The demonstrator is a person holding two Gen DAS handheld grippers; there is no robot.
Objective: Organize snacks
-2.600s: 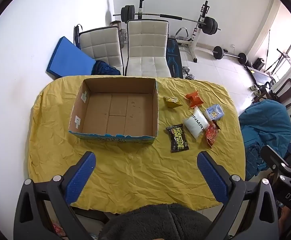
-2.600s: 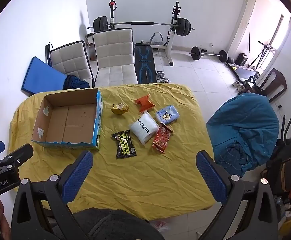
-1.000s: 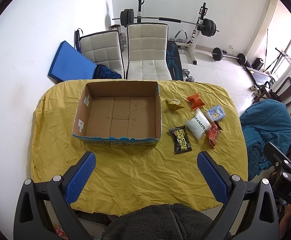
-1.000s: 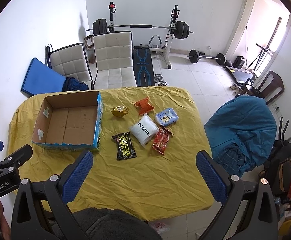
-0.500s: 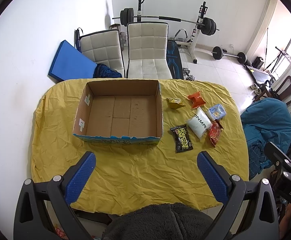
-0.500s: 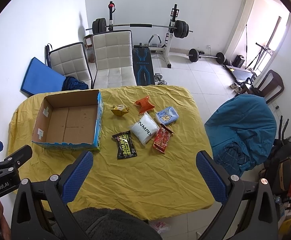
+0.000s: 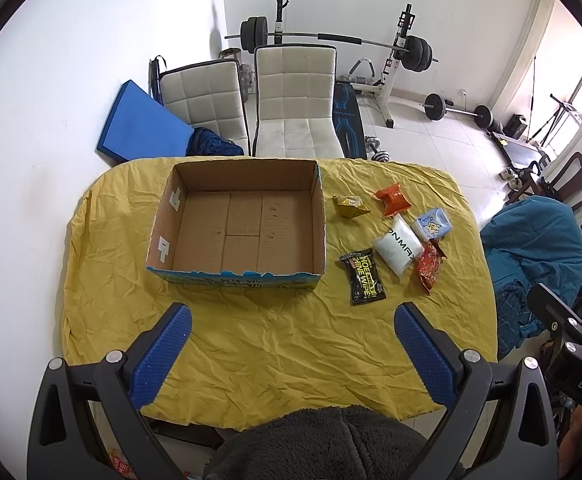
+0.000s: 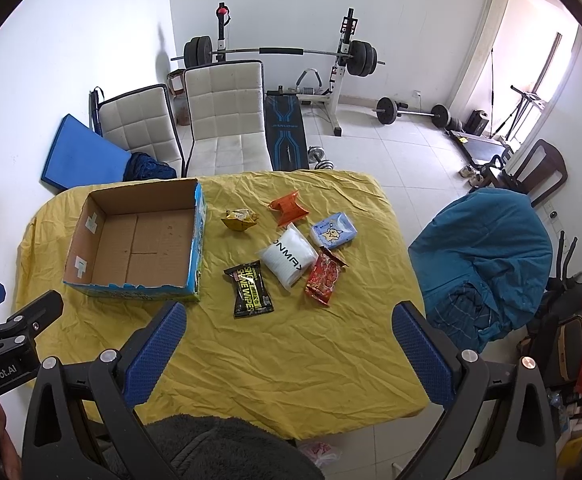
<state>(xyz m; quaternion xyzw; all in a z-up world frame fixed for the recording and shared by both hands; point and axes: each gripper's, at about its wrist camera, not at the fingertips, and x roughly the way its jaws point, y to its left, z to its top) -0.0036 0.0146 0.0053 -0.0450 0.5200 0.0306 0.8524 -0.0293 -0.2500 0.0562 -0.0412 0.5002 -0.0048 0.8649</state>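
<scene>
An empty cardboard box point(image 7: 195, 272) point(image 8: 91, 236) sits on the yellow-covered table point(image 7: 283, 352) point(image 8: 291, 344). To its right lie several snack packets: a black one point(image 7: 365, 277) point(image 8: 251, 289), a white one point(image 7: 397, 246) point(image 8: 289, 256), a red one point(image 7: 429, 266) point(image 8: 326, 276), a pale blue one point(image 7: 431, 224) point(image 8: 334, 230), an orange one point(image 7: 393, 199) point(image 8: 289, 207) and a yellow one point(image 7: 349, 206) point(image 8: 241, 218). My left gripper point(image 7: 291, 320) and right gripper point(image 8: 289, 318) both hang open high above the table's near edge, holding nothing.
Two white padded chairs point(image 7: 295, 92) stand behind the table, with a blue mat point(image 7: 139, 124) against the wall and a weight bench point(image 8: 283, 52) beyond. A chair draped in teal cloth point(image 8: 487, 256) is at the right. A dark fuzzy sleeve point(image 7: 323, 444) shows below.
Both views have shifted slightly; the box and packets sit a little lower and more central in the left wrist view. Nothing on the table has moved, and both grippers stay open.
</scene>
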